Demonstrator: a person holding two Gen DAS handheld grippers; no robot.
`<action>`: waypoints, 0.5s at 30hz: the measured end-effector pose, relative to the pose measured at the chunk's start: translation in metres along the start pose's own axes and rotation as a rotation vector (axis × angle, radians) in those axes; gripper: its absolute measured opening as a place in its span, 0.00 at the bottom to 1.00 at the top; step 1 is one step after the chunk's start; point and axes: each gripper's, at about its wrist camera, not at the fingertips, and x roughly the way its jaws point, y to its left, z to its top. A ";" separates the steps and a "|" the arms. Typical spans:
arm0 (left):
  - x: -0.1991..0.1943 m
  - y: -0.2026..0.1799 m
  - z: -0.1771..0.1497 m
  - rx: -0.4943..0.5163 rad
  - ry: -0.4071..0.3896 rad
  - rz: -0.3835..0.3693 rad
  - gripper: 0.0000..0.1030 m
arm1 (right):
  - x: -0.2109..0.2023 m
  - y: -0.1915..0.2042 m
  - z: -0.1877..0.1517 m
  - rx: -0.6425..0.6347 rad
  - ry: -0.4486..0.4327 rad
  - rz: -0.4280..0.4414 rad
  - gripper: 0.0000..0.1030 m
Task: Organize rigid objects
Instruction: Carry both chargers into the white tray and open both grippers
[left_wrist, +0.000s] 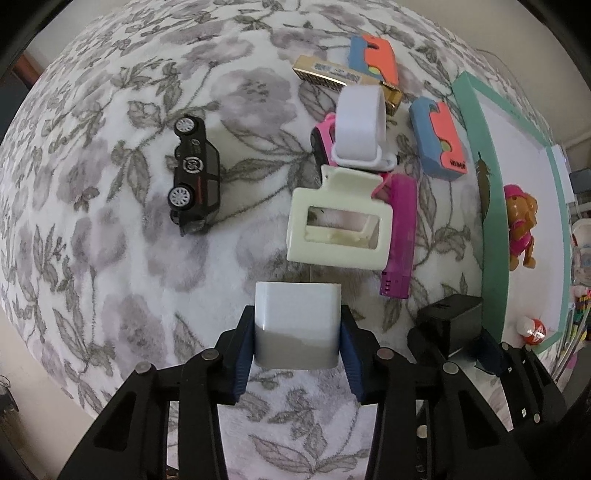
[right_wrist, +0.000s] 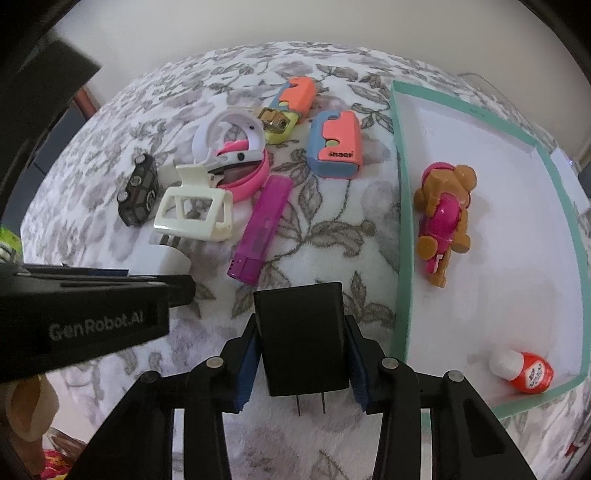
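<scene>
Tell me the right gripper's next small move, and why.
Probably lift the black charger and carry it right, over the teal tray's wall. The right gripper looks closed on it, and the tray already holds a toy dog and a small bottle.

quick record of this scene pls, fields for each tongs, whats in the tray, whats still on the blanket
left tongs: shut on white charger
right tongs: shut on black charger, prongs toward camera
tray: toy dog, small red bottle
on blanket: black toy car, cream hair clip, purple lighter, two orange and blue cases, white and pink bands
</scene>
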 end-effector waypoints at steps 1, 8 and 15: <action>-0.003 0.002 0.001 -0.006 -0.008 -0.004 0.43 | -0.002 -0.001 0.000 0.006 -0.006 0.006 0.43; -0.029 0.009 0.003 -0.012 -0.092 -0.031 0.43 | -0.025 -0.012 0.004 0.070 -0.091 0.059 0.43; -0.067 0.013 0.005 -0.009 -0.214 -0.086 0.42 | -0.053 -0.032 0.008 0.172 -0.211 0.059 0.43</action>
